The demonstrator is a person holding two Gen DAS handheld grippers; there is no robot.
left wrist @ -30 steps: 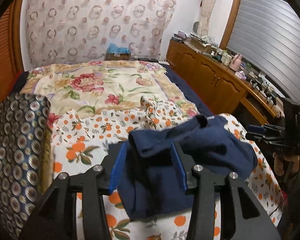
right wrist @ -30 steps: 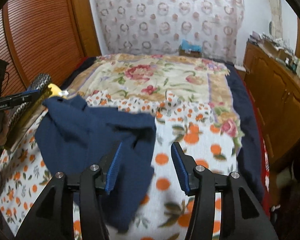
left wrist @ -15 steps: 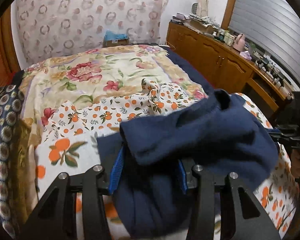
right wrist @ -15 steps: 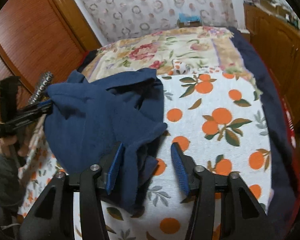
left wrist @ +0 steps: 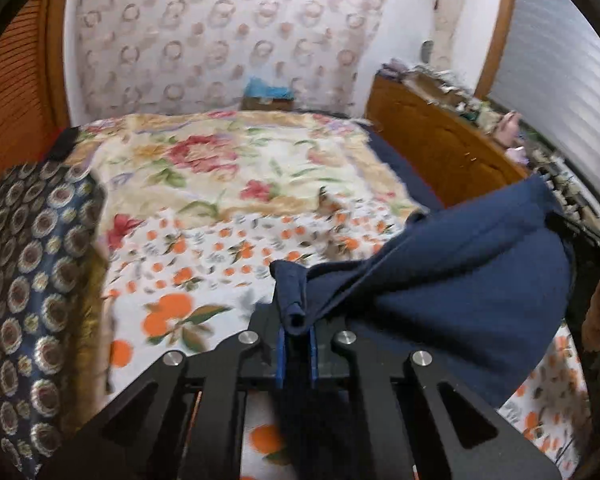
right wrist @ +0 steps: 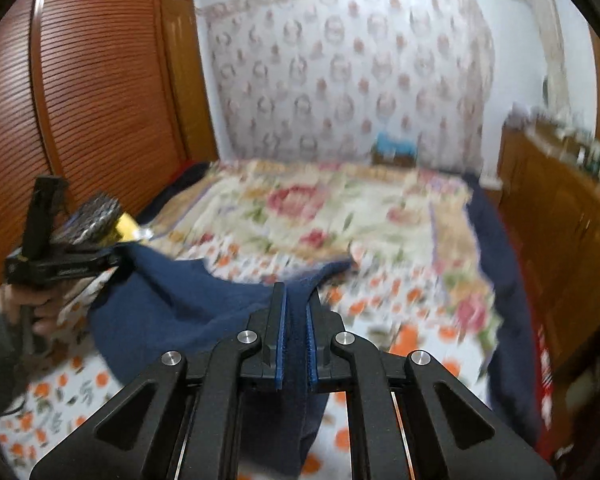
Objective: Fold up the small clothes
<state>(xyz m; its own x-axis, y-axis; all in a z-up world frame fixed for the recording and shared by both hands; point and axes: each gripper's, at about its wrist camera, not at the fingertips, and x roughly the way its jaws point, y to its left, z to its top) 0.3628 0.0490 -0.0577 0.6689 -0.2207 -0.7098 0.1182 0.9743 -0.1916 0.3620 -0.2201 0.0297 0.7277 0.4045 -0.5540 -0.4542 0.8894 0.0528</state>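
A navy blue garment (left wrist: 460, 288) hangs lifted off the orange-print sheet (left wrist: 188, 280), stretched between both grippers. My left gripper (left wrist: 297, 332) is closing, and its blue pads pinch a rolled edge of the cloth. In the right wrist view the same garment (right wrist: 180, 304) sags leftwards from my right gripper (right wrist: 296, 304), whose jaws are closing with a fold of cloth pressed between the pads. The left gripper (right wrist: 60, 264) shows there at the far left, held by a hand (right wrist: 28, 308). The right gripper's body (left wrist: 592, 240) is partly hidden behind the cloth in the left wrist view.
A floral quilt (left wrist: 236, 164) covers the far half of the bed. A dark patterned cushion (left wrist: 28, 272) stands at the left. A wooden dresser (left wrist: 440, 148) with clutter runs along the right, a louvred wooden wardrobe (right wrist: 84, 100) along the left. A small box (left wrist: 268, 96) sits at the headboard wall.
Both grippers have closed from open onto the navy garment. The cloth has come up off the sheet and now hangs stretched between them; the right gripper has risen.
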